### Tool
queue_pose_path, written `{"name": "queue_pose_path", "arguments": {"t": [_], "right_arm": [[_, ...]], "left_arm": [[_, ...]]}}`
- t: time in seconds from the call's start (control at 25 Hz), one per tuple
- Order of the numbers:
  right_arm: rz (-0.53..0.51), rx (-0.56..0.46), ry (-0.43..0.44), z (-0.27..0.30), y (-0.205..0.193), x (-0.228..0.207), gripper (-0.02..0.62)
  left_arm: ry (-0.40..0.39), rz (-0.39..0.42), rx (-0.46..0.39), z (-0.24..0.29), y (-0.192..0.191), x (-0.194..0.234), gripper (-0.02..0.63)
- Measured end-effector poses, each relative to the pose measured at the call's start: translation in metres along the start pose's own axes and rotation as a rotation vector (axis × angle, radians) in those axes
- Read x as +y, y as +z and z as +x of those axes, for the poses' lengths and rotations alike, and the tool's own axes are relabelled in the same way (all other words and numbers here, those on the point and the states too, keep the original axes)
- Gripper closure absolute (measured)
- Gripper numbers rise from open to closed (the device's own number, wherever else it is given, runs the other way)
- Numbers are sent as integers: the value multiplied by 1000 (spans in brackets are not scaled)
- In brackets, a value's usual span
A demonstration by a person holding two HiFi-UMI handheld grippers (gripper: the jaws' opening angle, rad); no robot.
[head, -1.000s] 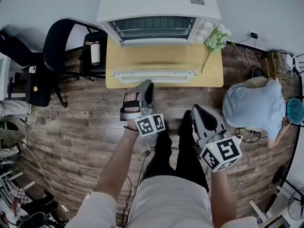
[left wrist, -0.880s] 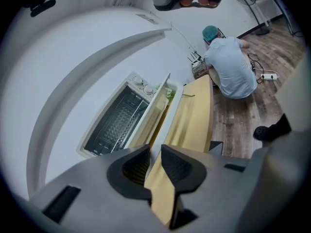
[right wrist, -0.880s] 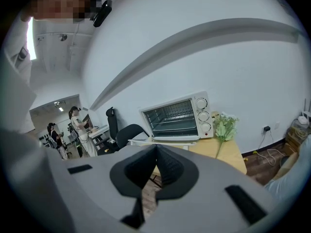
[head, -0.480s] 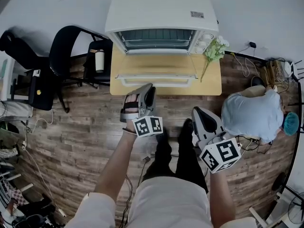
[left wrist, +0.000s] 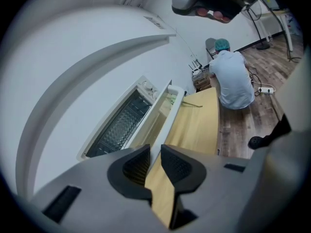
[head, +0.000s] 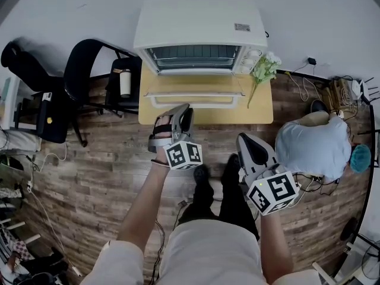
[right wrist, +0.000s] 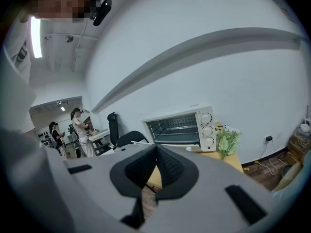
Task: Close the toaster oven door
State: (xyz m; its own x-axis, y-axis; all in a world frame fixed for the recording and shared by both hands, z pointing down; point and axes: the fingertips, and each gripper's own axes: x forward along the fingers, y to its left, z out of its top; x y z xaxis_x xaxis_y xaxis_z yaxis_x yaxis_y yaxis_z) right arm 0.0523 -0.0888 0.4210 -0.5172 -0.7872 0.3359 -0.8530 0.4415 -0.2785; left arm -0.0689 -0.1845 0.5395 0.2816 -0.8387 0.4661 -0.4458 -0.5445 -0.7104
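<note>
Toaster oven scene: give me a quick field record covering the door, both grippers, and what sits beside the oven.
toaster oven: white, on the wooden table, back to the wall
door: open, folded down flat toward the person
left gripper: jaws slightly apart, nothing between them, near the door's front edge, no contact seen
right gripper: jaws together, empty, away from the table, over the floor
beside oven: flower sprig on the knob side
</note>
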Motion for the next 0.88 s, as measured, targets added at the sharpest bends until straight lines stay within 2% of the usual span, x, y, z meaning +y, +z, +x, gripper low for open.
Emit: {"name": "queue_pose_path", "arguments": {"t": [0.36,0.88], "right_arm": [[-5,-7,-5,-1,12,3,597],[-29,-43,7,4,35,8,597]], "left_arm": [[-20,-15,-2,4,11,21,535],[-7,-28,-13,17,27,57,538]]}}
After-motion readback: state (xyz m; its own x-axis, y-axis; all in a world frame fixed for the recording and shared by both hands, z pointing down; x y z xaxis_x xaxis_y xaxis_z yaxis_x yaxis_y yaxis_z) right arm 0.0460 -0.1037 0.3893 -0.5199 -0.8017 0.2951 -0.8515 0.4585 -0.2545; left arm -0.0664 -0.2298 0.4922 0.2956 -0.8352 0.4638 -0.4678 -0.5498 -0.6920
